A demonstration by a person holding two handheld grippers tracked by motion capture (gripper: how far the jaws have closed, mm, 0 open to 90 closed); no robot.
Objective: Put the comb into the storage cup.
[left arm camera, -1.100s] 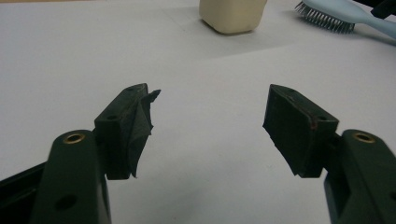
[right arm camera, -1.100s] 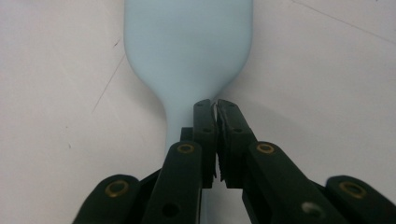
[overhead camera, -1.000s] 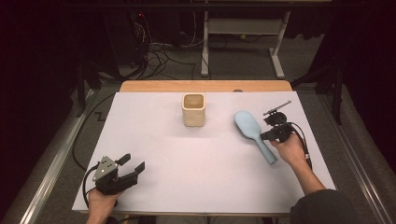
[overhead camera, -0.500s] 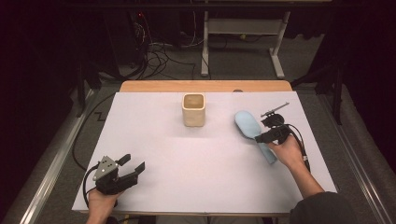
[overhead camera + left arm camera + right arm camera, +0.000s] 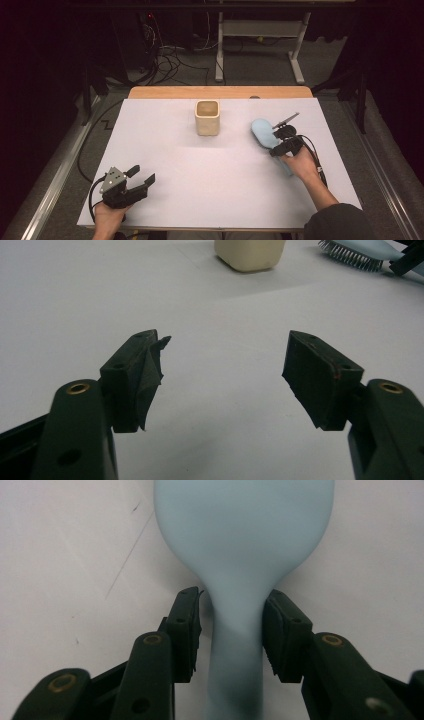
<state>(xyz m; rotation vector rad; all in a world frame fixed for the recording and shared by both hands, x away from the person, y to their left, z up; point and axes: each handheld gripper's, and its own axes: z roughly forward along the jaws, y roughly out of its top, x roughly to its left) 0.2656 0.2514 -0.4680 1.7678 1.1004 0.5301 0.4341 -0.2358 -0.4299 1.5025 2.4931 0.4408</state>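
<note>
Right tool [image 5: 231, 630] clamps the one brush [image 5: 240, 555] at its neck; left tool [image 5: 225, 375] gapes wide. One cup [image 5: 207, 117] stands mid-tabletop [image 5: 220, 190], open room around.

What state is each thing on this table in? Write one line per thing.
Brush: lying bristles down, neck between the right tongs.
Cup: upright, open-topped, apart from the brush.
Left tongs: open, holding nothing.
Right tongs: closed around the brush neck.

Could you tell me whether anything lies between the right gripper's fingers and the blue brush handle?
Nothing visible does: the right gripper straddles the blue brush at its narrow handle, one of the fingers on each side, bare white table around.
</note>
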